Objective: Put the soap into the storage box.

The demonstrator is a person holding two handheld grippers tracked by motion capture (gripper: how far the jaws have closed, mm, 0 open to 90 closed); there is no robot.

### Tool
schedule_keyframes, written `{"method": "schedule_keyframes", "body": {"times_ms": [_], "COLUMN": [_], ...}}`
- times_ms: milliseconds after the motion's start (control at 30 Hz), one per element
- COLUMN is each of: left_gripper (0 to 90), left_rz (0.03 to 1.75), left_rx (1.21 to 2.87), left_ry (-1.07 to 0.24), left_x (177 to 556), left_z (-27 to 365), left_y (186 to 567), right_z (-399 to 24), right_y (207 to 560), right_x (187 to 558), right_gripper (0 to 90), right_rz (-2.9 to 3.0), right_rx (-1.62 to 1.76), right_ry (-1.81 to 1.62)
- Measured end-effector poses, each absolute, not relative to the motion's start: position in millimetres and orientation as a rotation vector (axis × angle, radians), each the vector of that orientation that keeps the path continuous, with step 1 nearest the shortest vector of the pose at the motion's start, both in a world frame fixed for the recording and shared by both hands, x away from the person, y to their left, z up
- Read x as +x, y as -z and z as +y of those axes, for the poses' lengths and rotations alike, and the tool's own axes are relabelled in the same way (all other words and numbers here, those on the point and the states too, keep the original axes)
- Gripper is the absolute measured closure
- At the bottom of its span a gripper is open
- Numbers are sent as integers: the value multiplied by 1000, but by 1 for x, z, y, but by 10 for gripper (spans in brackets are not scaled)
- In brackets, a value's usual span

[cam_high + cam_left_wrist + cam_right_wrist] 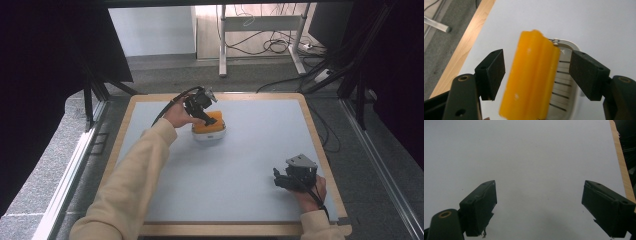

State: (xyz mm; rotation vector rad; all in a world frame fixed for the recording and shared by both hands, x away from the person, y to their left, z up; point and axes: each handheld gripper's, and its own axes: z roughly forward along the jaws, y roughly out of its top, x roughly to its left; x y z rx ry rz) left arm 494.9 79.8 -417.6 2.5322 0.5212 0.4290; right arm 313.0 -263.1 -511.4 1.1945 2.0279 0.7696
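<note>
Big grey table (250,165) first, then the white soap dish (209,134) toward its far left with the orange soap bar (531,77) lying in it, so the placing looks done. Left gripper (537,72) spread, pads clear of the bar; right gripper (539,207) spread over bare table, holding nothing

Open tabletop, one cluster near the far-left middle

The pale grey table mat with its wooden rim (260,150) lies bare across the middle, right and near side, so a hand could pass there freely. In the way stand the white slotted plastic dish (209,134) and the orange ridged soap bar (531,77) leaning in it, with gaps between the bar and the black two-jaw left gripper (537,75) pads on either side. The black right gripper (290,177) takes up the near-right corner.
</note>
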Motion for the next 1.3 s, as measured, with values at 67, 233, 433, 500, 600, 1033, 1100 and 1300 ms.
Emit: {"method": "schedule_keyframes", "body": {"times_ms": [67, 233, 433, 500, 600, 1033, 1100, 1300], "left_gripper": [282, 284, 288, 279, 269, 245, 242, 243], "left_rz": [530, 551, 602, 612, 668, 833, 847, 866], "left_rx": [2523, 2506, 2395, 2385, 2356, 2311, 2295, 2271], "left_ry": [-428, -387, -344, -347, -370, -483, -461, -466], "left_x": [489, 467, 436, 431, 410, 347, 339, 319], "left_z": [82, 93, 112, 114, 123, 157, 163, 175], "left_y": [414, 406, 396, 395, 392, 416, 424, 436], "right_z": [-262, -262, -262, -262, -262, -261, -261, -261], "right_y": [512, 511, 510, 510, 509, 509, 510, 510], "right_x": [313, 312, 312, 312, 312, 311, 311, 312], "right_gripper": [133, 133, 133, 133, 133, 133, 133, 133], "right_rz": [2027, 2024, 2023, 2021, 2021, 2021, 2021, 2022], "right_rx": [1193, 1196, 1193, 1195, 1196, 1187, 1189, 1189], "right_ry": [-770, -775, -774, -775, -775, -772, -772, -765]}}
